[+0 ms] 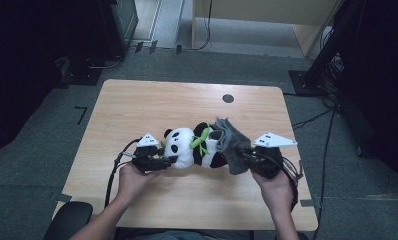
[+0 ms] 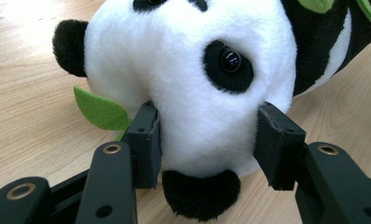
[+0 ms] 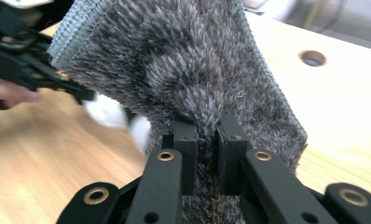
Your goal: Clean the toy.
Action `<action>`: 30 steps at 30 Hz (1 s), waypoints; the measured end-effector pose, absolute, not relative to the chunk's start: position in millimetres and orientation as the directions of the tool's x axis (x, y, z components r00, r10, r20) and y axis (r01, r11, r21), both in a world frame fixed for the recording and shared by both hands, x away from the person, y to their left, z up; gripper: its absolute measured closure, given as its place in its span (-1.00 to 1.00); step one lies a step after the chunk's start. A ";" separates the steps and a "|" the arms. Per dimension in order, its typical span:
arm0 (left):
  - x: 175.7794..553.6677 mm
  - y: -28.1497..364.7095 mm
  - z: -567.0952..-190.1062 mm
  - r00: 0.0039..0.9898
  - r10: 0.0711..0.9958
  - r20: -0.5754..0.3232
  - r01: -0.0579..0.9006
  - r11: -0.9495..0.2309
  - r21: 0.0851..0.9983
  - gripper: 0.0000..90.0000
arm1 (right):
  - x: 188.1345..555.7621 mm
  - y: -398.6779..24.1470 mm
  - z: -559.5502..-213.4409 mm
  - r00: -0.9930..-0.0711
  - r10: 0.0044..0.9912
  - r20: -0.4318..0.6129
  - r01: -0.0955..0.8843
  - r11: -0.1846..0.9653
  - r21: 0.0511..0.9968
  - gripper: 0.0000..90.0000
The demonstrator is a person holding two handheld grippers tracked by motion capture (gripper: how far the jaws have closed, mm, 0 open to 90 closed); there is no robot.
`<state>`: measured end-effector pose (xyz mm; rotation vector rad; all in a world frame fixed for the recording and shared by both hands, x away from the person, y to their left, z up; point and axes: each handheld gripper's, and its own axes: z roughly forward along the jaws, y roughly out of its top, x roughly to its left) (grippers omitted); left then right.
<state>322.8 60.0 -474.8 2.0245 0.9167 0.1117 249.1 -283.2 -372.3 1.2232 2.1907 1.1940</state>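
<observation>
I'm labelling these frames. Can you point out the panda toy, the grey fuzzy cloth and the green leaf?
panda toy (image 2: 188, 93): left gripper view, white face.
grey fuzzy cloth (image 3: 183, 65): right gripper view, shaggy middle.
green leaf (image 2: 99, 111): left gripper view, leaf blade beside the head.

Both forearms are bare, with no sleeves in view. Each hand carries a black gripper, the left gripper (image 1: 168, 161) and the right gripper (image 1: 242, 159), topped by a pale grey three-cornered plate. Black cables trail toward six o'clock. Close up, the jaws are matte black bars with brass-ringed pivot holes and blocky rectangular pads (image 2: 145, 140).
</observation>
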 end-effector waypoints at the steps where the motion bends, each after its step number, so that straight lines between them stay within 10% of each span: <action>1: 322.9 60.2 -474.9 0.723 0.643 -0.252 0.562 -0.337 0.755 0.08 | 250.3 -274.5 -370.4 -0.577 0.812 0.091 0.515 0.275 0.812 0.83; 17: 320.7 61.2 -476.7 0.713 0.650 -0.262 0.566 -0.314 0.762 0.07 | 282.1 -157.6 -428.9 -0.755 0.643 0.127 0.505 0.449 0.737 0.83; 30: 320.7 62.5 -478.8 0.708 0.653 -0.271 0.575 -0.309 0.757 0.08 | 284.0 -151.3 -471.2 -0.781 0.614 0.111 0.507 0.520 0.688 0.84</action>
